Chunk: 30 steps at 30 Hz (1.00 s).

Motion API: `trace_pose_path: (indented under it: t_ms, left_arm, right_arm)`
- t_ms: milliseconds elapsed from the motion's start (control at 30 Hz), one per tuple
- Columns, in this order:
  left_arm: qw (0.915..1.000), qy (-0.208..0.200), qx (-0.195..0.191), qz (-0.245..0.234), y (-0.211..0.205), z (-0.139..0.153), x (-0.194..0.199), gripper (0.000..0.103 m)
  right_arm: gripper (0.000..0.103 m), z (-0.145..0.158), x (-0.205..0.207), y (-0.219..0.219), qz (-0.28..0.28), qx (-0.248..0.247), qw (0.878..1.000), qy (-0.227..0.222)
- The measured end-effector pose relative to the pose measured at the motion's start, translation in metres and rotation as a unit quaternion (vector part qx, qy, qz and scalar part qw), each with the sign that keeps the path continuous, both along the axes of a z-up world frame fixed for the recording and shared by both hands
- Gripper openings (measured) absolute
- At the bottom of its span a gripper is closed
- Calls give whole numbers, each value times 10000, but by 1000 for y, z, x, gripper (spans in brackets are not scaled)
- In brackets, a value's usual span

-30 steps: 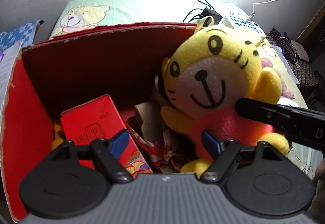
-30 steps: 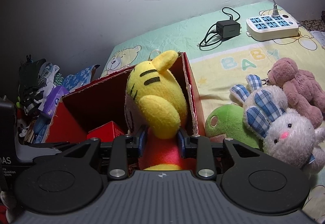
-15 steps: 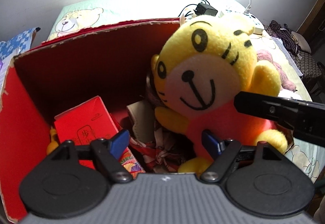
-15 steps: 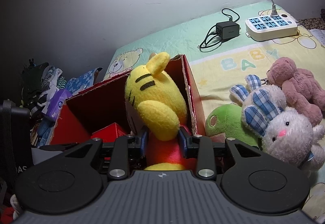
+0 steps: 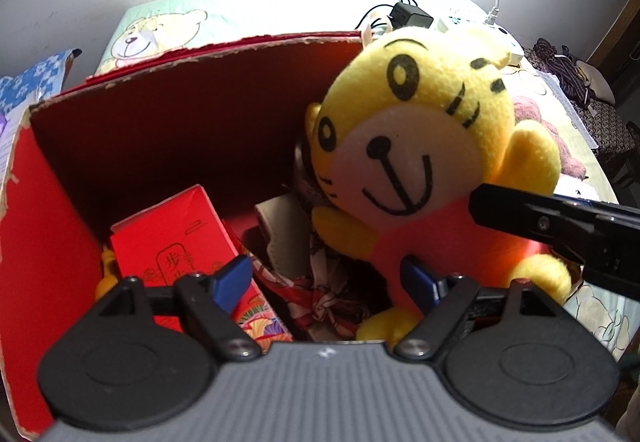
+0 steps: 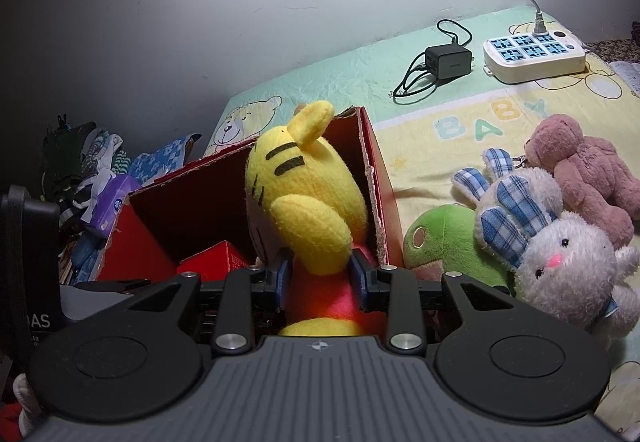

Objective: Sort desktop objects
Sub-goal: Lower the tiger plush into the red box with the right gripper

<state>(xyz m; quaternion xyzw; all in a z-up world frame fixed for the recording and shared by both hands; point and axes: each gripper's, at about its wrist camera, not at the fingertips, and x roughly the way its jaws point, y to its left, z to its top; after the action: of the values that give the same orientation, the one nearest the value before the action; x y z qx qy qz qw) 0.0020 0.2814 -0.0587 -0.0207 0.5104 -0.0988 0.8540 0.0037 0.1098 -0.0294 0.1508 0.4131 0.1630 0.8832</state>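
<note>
Moved since the earlier frames: yellow plush tiger with black stripes and a pink-red body [image 5: 416, 169], now higher against the open red cardboard box [image 5: 192, 113], head above the rim where it sat lower before.

Item 1. Right gripper [image 6: 320, 276]: blue-padded fingers narrowed onto the tiger's red torso, pinching it from both sides below the arm. The grip sits on the body, probably so the heavy head hangs upright rather than flopping. Seen from the left wrist, this gripper enters as a black bar at 3 o'clock.

Item 2. Left gripper [image 5: 328, 278]: fingers wide apart, holding nothing, poised over the box's near edge at 6 o'clock; the right pad lies just beside the tiger's lower body, contact unclear.

Item 3. Box contents: red printed paper carton [image 5: 176, 242] at 8 o'clock, crumpled patterned cloth [image 5: 324, 282] in the middle.

Item 4. Awaiting sorting on the pastel baby-print sheet [image 6: 472, 113], at 3 o'clock of the box: green round plush [image 6: 444, 242], grey rabbit plush with blue checked ears [image 6: 560, 262], dusky-pink bear plush [image 6: 584, 165]. White power strip [image 6: 534, 55] and black charger [image 6: 448, 59] lie at 1 o'clock, well apart.
</note>
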Motion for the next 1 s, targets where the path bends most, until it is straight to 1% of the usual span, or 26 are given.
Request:
trace_pose_path:
  t_ms: [167, 533, 733, 1000]
  left_arm:
    - [10000, 2, 40, 40, 1, 1, -1, 84]
    - [9995, -205, 205, 152, 4, 15, -15, 88]
    - [9989, -292, 277, 232, 5, 21, -22, 93]
    - [9981, -331, 399, 342, 5, 25, -32, 93]
  right_arm:
    - [34, 1, -3, -1, 0, -22, 10000, -37]
    - [35, 7, -15, -6, -60, 44, 9999, -120]
    - [35, 8, -21, -9, -53, 94, 9998, -147]
    - [35, 8, -26, -12, -55, 166, 9997, -158]
